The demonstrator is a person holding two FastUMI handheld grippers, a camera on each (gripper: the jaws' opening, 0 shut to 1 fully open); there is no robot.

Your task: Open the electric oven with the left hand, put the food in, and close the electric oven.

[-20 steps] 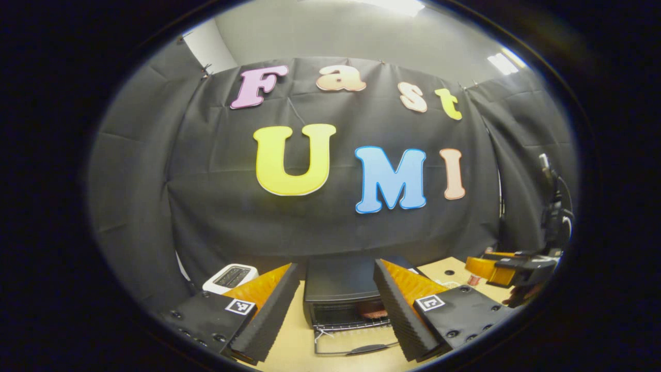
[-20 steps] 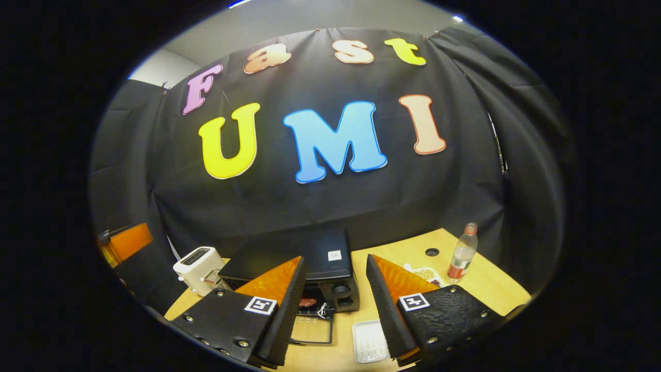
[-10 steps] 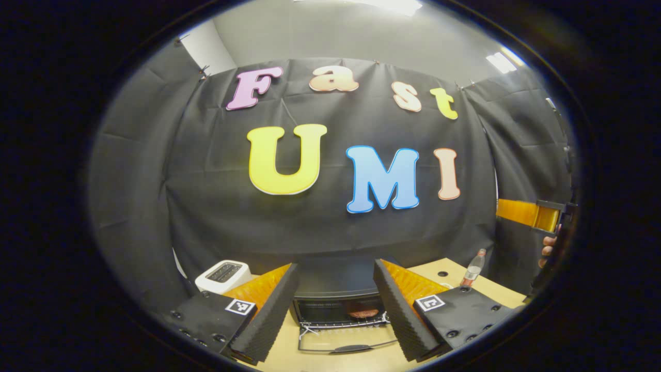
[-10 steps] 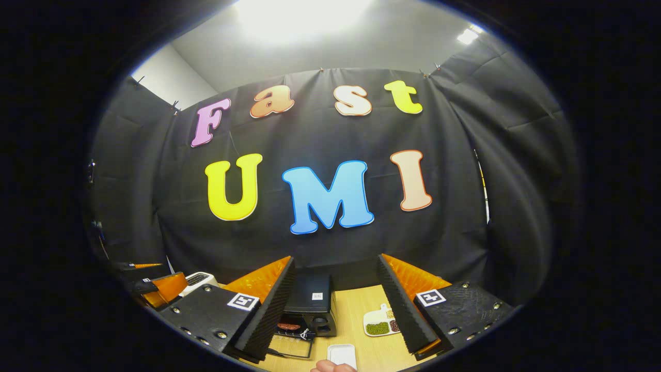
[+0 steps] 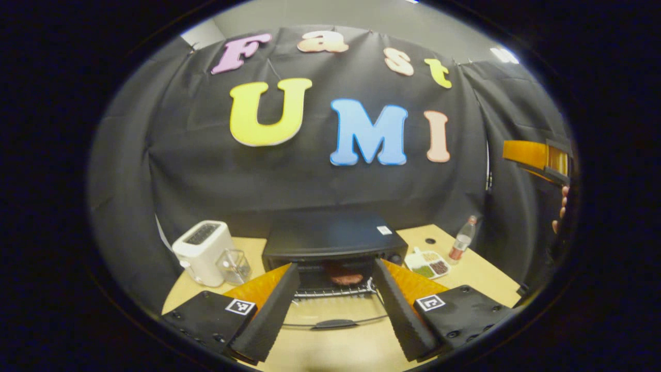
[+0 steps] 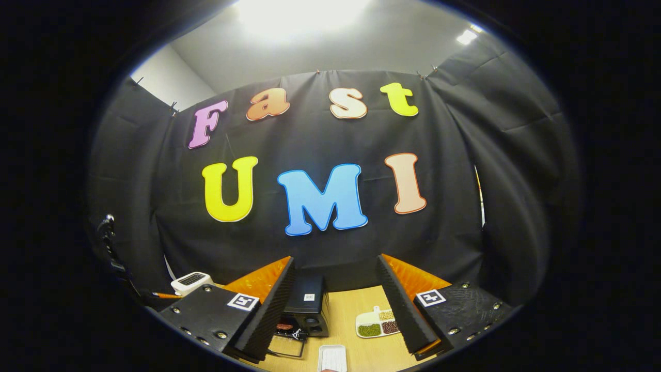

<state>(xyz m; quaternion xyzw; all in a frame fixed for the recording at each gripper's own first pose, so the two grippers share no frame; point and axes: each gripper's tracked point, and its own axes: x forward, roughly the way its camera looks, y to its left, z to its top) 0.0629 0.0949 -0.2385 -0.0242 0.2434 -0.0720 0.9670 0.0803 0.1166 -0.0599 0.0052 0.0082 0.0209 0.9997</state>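
Since a second ago the left hand-held gripper (image 5: 335, 305) has neared the electric oven (image 5: 333, 240), fingers spread, empty. At 12 o'clock between them, food (image 5: 345, 278) sits on the rack, door (image 5: 335, 324) down. Right hand-held gripper (image 6: 333, 310) gapes empty above the tabletop (image 6: 356, 310).

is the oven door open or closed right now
Open. The electric oven has its glass door folded down flat on the table, wire rack and food exposed inside.

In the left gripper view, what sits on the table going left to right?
White toaster → clear cup → black electric oven, door down, food on its rack → divided snack tray → bottle.
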